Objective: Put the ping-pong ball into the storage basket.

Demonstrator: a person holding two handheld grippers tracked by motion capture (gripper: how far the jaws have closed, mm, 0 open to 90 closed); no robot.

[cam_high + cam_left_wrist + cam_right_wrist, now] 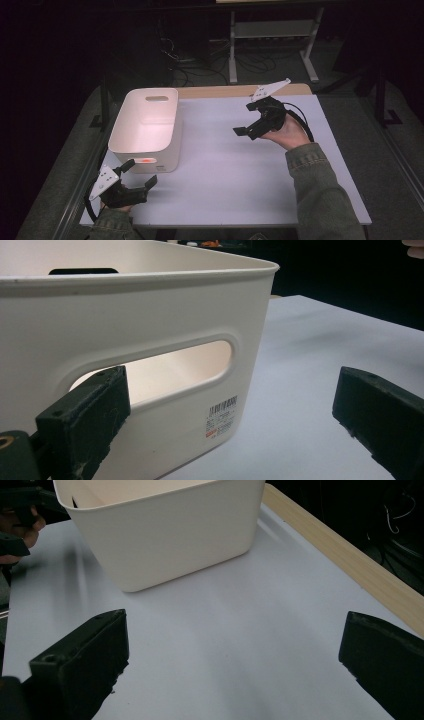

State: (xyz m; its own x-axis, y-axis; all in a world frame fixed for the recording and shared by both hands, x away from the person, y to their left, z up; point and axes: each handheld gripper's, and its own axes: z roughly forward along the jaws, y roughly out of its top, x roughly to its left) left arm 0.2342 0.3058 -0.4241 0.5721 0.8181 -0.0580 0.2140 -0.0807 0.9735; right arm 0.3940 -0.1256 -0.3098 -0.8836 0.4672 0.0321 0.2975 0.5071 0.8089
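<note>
A white plastic bin (145, 127) with handle slots stands on the left half of the white table (235, 170). My left gripper (140, 172) sits at the near left corner, open, just in front of the bin's near end. In the left gripper view the bin (150, 325) is close, its handle slot and a barcode label (221, 417) facing me between the spread jaws. My right gripper (247, 122) hovers open over the right half of the table, pointing toward the bin (165, 530). Both hold nothing.
A wooden strip (235, 91) runs along the table's far edge. Beyond it stand a white metal rack (272, 35) and loose cables (200, 62) on a dark floor. The bin's inside looks empty.
</note>
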